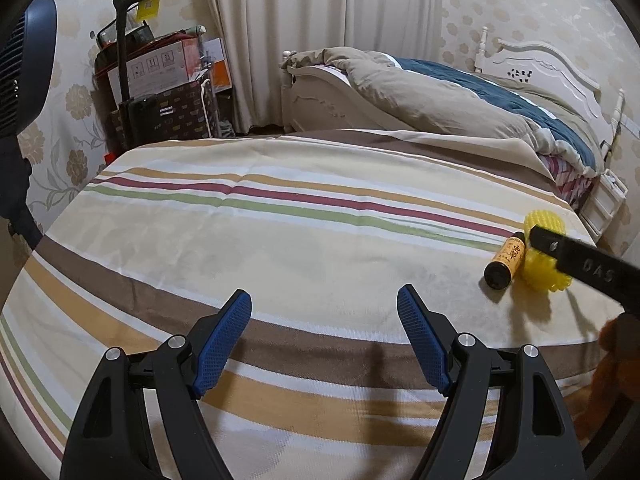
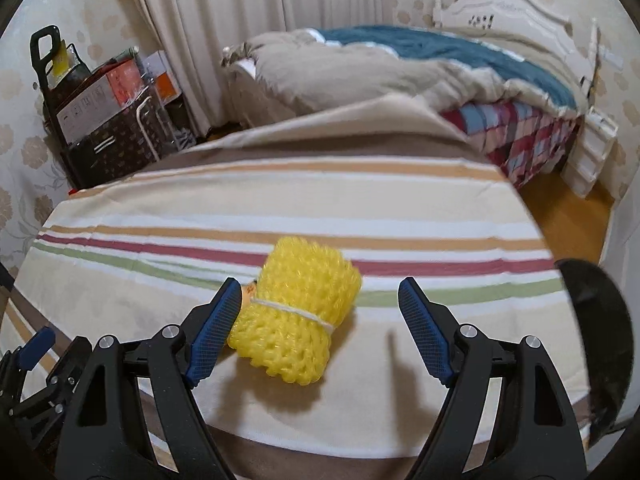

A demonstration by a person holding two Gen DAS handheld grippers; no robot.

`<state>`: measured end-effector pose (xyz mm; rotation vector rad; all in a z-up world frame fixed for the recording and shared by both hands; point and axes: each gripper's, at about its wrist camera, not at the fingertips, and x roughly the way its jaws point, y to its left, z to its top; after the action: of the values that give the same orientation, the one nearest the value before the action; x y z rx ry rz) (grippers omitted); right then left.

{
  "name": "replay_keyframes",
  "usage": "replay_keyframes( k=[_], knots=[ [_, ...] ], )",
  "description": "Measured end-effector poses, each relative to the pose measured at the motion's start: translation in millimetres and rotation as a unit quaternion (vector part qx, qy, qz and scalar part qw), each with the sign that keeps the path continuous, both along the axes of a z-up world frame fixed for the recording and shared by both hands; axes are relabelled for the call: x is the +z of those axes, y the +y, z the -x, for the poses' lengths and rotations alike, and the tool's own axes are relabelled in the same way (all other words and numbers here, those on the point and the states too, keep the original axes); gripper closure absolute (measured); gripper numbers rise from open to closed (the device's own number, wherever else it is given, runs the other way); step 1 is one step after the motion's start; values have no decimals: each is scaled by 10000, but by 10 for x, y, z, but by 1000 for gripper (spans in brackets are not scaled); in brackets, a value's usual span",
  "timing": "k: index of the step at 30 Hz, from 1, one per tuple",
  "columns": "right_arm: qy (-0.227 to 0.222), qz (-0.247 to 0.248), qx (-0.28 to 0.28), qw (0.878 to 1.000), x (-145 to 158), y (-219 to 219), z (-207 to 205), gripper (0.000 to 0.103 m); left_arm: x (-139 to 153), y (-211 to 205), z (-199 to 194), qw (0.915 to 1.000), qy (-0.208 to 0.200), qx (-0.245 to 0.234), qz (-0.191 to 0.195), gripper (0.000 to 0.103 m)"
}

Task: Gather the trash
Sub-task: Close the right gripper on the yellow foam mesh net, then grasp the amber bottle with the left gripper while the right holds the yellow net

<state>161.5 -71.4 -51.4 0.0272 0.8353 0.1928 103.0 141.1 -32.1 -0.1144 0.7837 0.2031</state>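
Two open tongs (image 1: 324,300) (image 2: 318,292) near net roll (image 2: 294,316) (perhaps foam)

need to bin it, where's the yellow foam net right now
The yellow foam net lies on the striped cloth, between the right gripper's open fingers, nearer the left one, a small bottle touching its left side.

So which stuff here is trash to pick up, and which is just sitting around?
Likely trash to collect:
- yellow foam net
- small brown bottle

Just lying about:
- striped tablecloth
- bed
- boxes in the corner
- fan
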Motion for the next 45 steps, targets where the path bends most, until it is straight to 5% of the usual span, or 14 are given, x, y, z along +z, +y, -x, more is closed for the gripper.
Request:
replay_keyframes(
  k=[1, 3, 8, 32, 45],
  knots=[
    [29, 7, 19, 10000, -23, -2, 4, 26, 1, 0, 1, 10000, -3, -8, 8, 28],
    [60, 154, 31, 9999, -55, -1, 23, 51, 1, -5, -9, 10000, 2, -30, 34, 28],
    [171, 57, 61, 9998, -130, -103, 58, 57, -2, -61, -38, 9999, 7, -109, 77, 28],
    [92, 240, -591, 9979, -139, -1011, 288, 59, 6, -912, -317, 9947, -46, -1028, 37, 26],
    [104, 138, -533, 9984, -168, -1029, 176, 58, -75, -1129, -639, 9921, 288, -1217, -124, 26]
  ],
)
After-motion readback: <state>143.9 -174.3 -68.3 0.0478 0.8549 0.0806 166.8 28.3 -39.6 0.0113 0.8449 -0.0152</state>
